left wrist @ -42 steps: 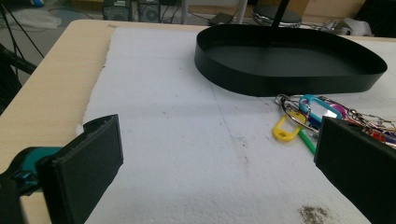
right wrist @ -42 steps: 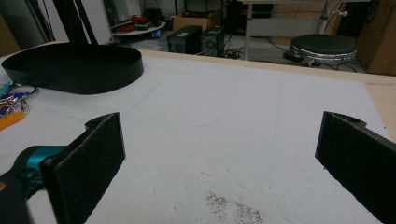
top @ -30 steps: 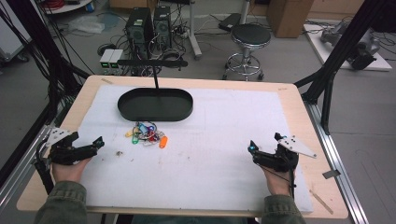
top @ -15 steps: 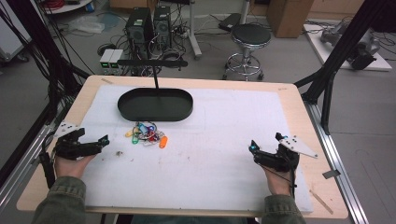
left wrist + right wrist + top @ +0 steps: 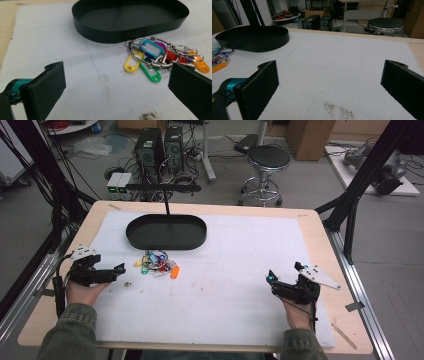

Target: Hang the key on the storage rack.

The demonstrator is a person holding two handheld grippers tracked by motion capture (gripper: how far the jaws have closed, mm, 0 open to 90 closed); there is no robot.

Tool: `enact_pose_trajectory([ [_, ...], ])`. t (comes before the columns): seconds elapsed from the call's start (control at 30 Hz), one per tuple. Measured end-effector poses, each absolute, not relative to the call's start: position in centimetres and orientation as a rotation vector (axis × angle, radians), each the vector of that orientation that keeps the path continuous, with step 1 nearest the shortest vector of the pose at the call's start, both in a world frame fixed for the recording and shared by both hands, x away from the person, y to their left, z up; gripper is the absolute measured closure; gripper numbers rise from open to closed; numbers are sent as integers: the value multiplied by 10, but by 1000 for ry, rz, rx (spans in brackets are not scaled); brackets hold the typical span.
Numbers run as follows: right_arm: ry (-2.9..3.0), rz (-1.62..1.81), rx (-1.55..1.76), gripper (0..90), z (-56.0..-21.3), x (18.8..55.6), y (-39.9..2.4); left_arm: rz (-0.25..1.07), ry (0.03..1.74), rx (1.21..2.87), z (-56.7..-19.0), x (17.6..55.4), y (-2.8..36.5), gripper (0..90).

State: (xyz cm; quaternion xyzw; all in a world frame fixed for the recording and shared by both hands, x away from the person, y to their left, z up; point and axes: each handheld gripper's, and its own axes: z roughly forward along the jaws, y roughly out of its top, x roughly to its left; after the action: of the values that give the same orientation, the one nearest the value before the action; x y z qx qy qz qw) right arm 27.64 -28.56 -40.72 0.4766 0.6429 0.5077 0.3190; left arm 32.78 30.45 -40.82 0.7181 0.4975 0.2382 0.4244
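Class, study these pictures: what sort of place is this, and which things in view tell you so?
Most likely a lab or workshop set up for recording. Desktop computers with tangled cables sit on the floor behind the table, black frame struts flank it, and a round stool stands nearby.

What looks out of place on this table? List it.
The bunch of key tags lies loose on the white mat, just outside the black tray. A small dark smudge of grit marks the mat near the left gripper.

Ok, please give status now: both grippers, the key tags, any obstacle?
Left gripper open, empty, facing key tags. Right gripper open, empty. Tags beside black tray, path clear.
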Motion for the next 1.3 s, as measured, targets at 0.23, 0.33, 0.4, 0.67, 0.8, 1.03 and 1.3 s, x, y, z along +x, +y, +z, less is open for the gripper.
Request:
enact_pose_trajectory([
  [0.23, 1692, 1337, 1250, 4, -407, 277, -285, 555, 1207, 1878, -405, 343, 291, 17],
  [0.33, 1695, 1334, 1246, 4, -408, 277, -285, 552, 1190, 1897, -402, 351, 285, 17],
  [0.4, 1698, 1335, 1250, 4, -408, 277, -285, 541, 1178, 1903, -400, 356, 283, 17],
  [0.67, 1699, 1334, 1252, 4, -408, 278, -285, 500, 1114, 1971, -396, 366, 269, 21],
  [0.8, 1696, 1337, 1246, 4, -407, 277, -285, 477, 1087, 2029, -399, 369, 262, 21],
  [1.03, 1694, 1341, 1243, 4, -407, 277, -285, 461, 1001, 2104, -399, 371, 243, 21],
  [1.3, 1696, 1342, 1238, 4, -407, 278, -286, 430, 982, 2158, -406, 380, 236, 43],
])
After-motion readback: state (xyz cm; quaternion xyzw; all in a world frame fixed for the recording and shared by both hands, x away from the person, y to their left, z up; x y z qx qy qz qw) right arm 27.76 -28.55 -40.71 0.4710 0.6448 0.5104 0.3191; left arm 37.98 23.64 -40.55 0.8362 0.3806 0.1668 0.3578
